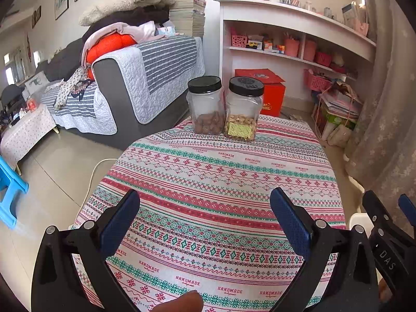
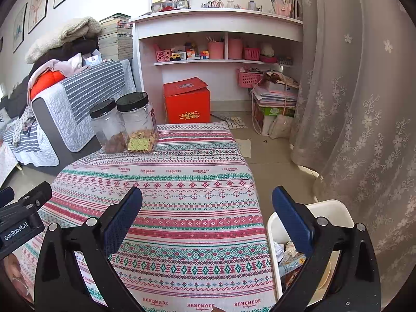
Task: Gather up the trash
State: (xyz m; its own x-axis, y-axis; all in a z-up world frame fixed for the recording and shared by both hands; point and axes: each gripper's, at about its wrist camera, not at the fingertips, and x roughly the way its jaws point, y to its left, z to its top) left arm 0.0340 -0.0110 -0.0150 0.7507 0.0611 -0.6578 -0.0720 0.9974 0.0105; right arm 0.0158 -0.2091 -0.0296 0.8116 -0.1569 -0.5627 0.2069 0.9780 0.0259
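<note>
My left gripper (image 1: 205, 202) hangs open over the near part of a table with a patterned cloth (image 1: 221, 182), nothing between its blue pads. My right gripper (image 2: 208, 200) is open too, above the table's right edge, its right finger (image 2: 293, 221) over a white bin (image 2: 327, 208). Crumpled wrappers and paper (image 2: 288, 254) lie inside the bin. The right gripper (image 1: 390, 223) shows at the right edge of the left wrist view, beside the bin (image 1: 358, 221). No loose trash shows on the cloth (image 2: 182, 195).
Two black-lidded clear jars (image 1: 205, 104) (image 1: 244, 109) with snacks stand at the table's far edge. Beyond are a grey sofa (image 1: 124, 91) piled with bedding, a red box (image 2: 187, 101) under white shelves (image 2: 218, 23), a curtain (image 2: 364, 104) at right, and a blue stool (image 1: 10, 195).
</note>
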